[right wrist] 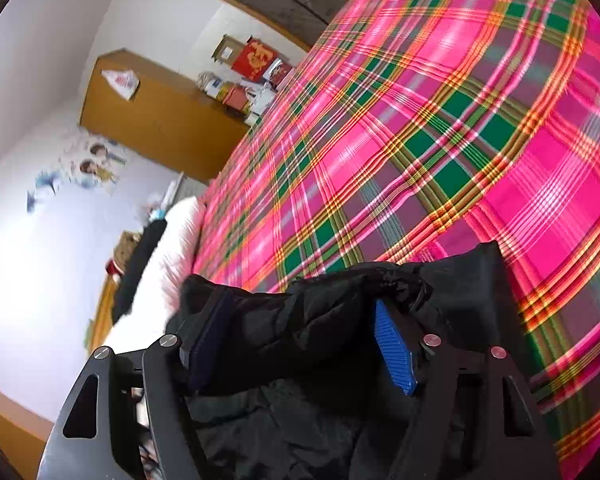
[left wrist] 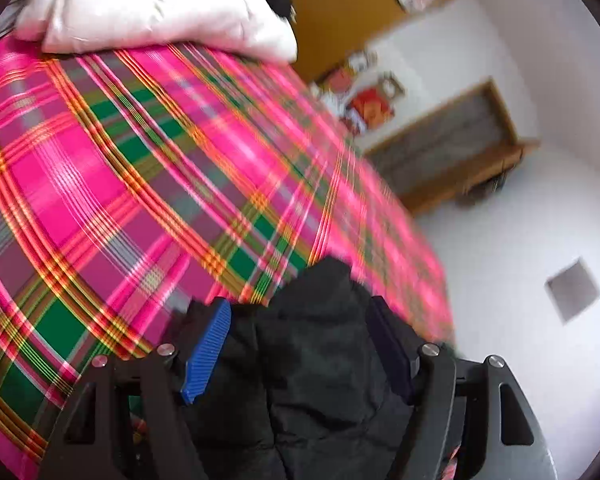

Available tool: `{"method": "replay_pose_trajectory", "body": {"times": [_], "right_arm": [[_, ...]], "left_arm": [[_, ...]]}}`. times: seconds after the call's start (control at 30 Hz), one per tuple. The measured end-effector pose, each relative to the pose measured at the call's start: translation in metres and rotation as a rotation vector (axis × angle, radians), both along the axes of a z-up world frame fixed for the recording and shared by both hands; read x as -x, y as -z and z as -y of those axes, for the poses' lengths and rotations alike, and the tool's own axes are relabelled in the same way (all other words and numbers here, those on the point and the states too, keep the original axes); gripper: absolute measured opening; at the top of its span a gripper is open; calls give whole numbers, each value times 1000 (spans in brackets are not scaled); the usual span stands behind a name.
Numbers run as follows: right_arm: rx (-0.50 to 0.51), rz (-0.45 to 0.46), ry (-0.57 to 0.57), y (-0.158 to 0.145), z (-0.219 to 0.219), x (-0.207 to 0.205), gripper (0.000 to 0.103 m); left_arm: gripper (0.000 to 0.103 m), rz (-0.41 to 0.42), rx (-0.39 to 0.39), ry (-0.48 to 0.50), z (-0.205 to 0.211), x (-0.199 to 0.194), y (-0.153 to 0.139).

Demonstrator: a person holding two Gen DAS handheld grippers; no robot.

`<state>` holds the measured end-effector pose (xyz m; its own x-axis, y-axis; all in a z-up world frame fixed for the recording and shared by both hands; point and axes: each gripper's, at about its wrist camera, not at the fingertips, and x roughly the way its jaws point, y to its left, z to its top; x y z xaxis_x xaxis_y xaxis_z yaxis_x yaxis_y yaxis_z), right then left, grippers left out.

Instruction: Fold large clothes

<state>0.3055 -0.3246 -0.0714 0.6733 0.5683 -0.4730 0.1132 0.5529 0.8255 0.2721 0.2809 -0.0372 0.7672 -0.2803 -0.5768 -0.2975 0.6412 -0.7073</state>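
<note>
Lying bunched between both sets of tongs, the black padded fabric garment (left wrist: 320, 360) rests on the bed's pink, green and orange plaid sheet (left wrist: 140, 160). The left tongs (left wrist: 300, 352) and right tongs (right wrist: 304, 344) stand wide, pads seemingly slack against the cloth rather than pinching. Judging by the heap, folding has far to go: nothing lies flat or squared yet.

No legible text is showing anywhere right now: the red box (right wrist: 253, 58) by the wall is carrying a gold mark too blurred to read, and the white plastic bag (right wrist: 121, 82) is showing only smudged print.
</note>
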Motion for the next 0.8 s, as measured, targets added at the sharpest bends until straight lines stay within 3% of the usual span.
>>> {"method": "replay_pose_trajectory", "body": {"times": [0.07, 0.27, 0.43, 0.53, 0.6, 0.67, 0.73, 0.8], "right_arm": [[6, 0, 15, -1, 1, 1, 70], [349, 156, 38, -45, -13, 25, 70], [562, 115, -87, -42, -37, 29, 71], [717, 89, -168, -24, -59, 27, 71], [717, 38, -146, -5, -51, 19, 71], [654, -5, -123, 6, -38, 9, 71], [563, -50, -144, 18, -28, -5, 71], [547, -53, -179, 19, -29, -15, 71]], "left_arm": [[72, -55, -25, 33, 8, -5, 10], [72, -46, -90, 56, 19, -4, 4], [72, -11, -141, 129, 43, -5, -6], [72, 4, -254, 230, 74, -8, -15], [72, -4, -374, 272, 92, -9, -16], [72, -27, -445, 279, 98, -10, -15], [72, -57, -448, 256, 92, -14, -9], [72, -81, -416, 223, 80, -18, -4]]}}
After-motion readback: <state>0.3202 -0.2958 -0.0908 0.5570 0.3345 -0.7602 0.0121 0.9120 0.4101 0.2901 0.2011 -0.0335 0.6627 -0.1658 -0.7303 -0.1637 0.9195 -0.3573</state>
